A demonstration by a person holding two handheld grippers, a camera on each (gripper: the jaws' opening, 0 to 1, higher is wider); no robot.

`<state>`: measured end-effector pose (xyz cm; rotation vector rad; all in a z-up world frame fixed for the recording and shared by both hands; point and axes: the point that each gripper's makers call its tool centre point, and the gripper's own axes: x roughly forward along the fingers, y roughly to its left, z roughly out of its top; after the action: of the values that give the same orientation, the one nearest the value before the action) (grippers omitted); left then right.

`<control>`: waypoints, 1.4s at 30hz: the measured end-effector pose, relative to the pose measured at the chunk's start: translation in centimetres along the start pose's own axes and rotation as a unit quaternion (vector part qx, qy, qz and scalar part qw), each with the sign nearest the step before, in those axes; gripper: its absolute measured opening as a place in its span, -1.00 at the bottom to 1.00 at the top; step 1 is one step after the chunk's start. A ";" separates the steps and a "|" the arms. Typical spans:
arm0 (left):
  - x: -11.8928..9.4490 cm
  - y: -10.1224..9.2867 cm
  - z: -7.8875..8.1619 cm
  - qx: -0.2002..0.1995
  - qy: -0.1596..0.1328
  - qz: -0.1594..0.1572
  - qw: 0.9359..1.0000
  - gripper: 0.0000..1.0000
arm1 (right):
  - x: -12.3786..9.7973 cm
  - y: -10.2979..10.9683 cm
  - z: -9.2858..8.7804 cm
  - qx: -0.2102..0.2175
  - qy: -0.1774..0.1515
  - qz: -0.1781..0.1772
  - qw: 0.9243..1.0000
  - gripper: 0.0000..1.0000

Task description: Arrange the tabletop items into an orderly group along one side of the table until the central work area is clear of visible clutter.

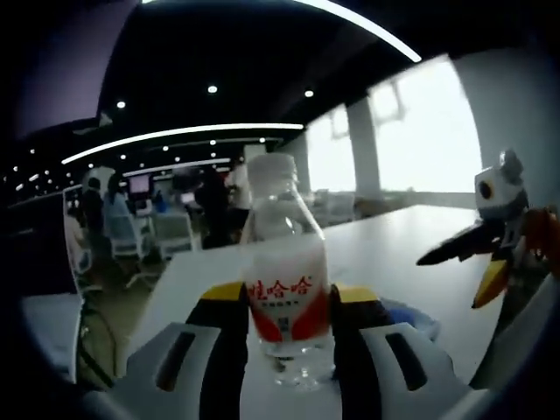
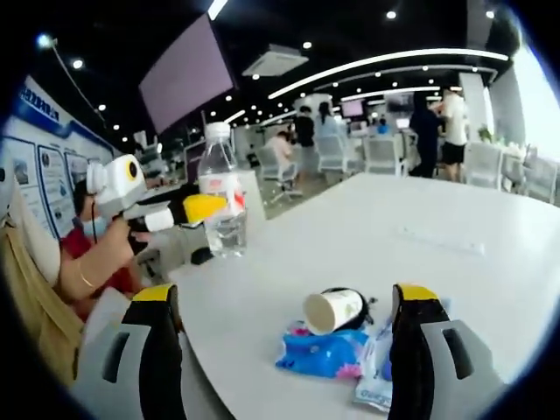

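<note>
Two jaws of the left gripper point(image 1: 289, 328) are clamping the bottle point(image 1: 284, 262), standing near the table point(image 2: 367, 227) edge. Right gripper point(image 2: 284, 341) is hanging apart above the cup point(image 2: 334, 311) and packets point(image 2: 328, 352). Better keeping the bottle upright while sliding.

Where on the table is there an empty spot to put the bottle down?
The white table is bare beyond the tipped paper cup and blue wrappers, out to its far edge. It is crowded between the right gripper jaws. The left gripper holds the clear plastic bottle.
</note>
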<state>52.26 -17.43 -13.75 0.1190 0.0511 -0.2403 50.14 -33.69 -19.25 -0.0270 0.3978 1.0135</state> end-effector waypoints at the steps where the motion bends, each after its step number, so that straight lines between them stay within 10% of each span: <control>1: 0.2 0.2 -0.1 0.000 0.001 0.003 1.000 -0.33 | -0.1 -0.1 -0.1 0.003 0.001 -0.002 1.000 0.99; 17: 5.1 5.0 -1.3 -0.026 0.005 0.024 0.999 -0.33 | -1.0 -2.7 -3.6 0.030 0.035 -0.029 0.999 0.99; 42: 16.7 10.5 -9.0 -0.029 0.041 0.076 0.996 -0.33 | -0.1 -6.2 -9.0 0.083 0.090 -0.048 0.991 0.99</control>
<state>70.68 -10.10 -22.61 0.0744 0.1311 -0.0823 52.42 -38.92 -28.60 0.0118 0.6378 0.8832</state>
